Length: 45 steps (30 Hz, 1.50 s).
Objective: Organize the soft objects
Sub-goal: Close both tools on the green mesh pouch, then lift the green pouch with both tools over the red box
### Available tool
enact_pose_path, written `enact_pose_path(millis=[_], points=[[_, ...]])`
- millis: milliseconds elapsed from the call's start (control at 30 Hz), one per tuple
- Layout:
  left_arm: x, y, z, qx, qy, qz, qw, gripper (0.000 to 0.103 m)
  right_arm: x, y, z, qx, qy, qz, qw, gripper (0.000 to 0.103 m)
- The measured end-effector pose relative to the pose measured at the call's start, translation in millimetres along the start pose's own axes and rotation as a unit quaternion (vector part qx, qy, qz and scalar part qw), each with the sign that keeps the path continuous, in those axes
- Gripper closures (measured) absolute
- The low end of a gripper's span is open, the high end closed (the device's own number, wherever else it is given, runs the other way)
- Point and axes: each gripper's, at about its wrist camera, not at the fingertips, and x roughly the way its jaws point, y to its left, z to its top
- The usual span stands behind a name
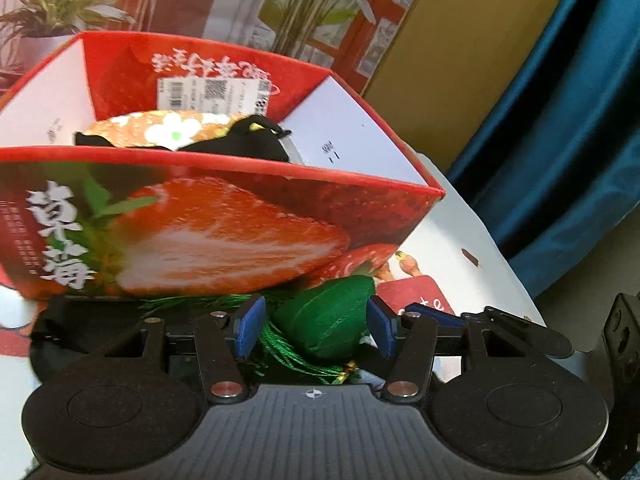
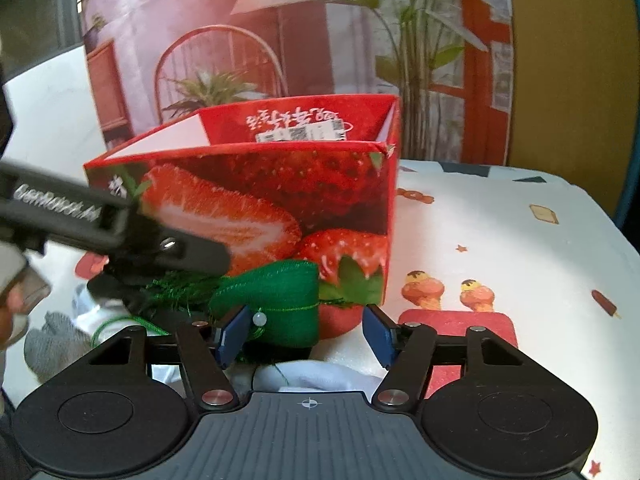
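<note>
Printed tablecloth [image 2: 500,240], left view alone shows strawberry box [image 1: 224,224] contents

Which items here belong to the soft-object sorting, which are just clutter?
Job:
green pouch
strawberry box
floral pad and black fabric inside the box
white cloth
grey cloth

Lying about:
printed tablecloth
backdrop poster
blue curtain

The pouch [image 2: 276,304] lies on the table [image 2: 500,240] just before the box [image 2: 256,196]. In the box, a floral cushion [image 1: 168,130] sits beside dark cloth [image 1: 244,146].
</note>
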Motion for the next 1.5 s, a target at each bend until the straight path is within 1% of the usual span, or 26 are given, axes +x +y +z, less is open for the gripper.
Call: enact_pose_path(millis=[133, 267, 433, 500, 600, 733, 833, 1200, 1500], points=[[14.5, 5.1, -0.4, -0.011, 0.023, -0.014, 0.9996, 0.045, 7.0, 1.2, 1.0, -0.009, 0.011, 0.019, 1.000, 0.044], [26.7, 11.8, -1.7, -0.023, 0.035, -0.023, 0.9989, 0.045, 17.3, 5.7, 4.2, -0.026, 0.021, 0.036, 0.999, 0.044], [32.9, 14.3, 0.5, -0.014, 0.036, -0.032, 0.9987, 0.045, 30.1, 6.9, 9.8, -0.028, 0.026, 0.054, 0.998, 0.045], [34.9, 14.5, 1.5, -0.011, 0.035, -0.031, 0.9988, 0.046, 35.1, 5.5, 12.2, -0.020, 0.028, 0.068, 0.997, 0.049], [32.5, 14.4, 1.6, -0.013, 0.031, -0.032, 0.9989, 0.046, 37.4, 5.2, 14.8, -0.015, 0.026, 0.071, 0.997, 0.051], [21.5, 6.8, 2.2, 0.005, 0.018, -0.027, 0.9995, 0.046, 31.5, 6.4, 17.1, -0.011, 0.016, 0.073, 0.997, 0.052], [9.2, 3.4, 4.1, 0.007, 0.005, -0.029, 0.9996, 0.047, 24.2, 9.1, 21.9, -0.011, 0.006, 0.073, 0.997, 0.052], [-42.3, -12.4, 14.4, 0.013, -0.052, -0.036, 0.9979, 0.047, -13.5, 29.4, 52.8, -0.046, -0.036, 0.066, 0.996, 0.052], [-89.2, -22.7, 23.5, 0.020, -0.101, -0.039, 0.9939, 0.047, -44.8, 51.6, 82.6, -0.072, -0.062, 0.067, 0.993, 0.052]])
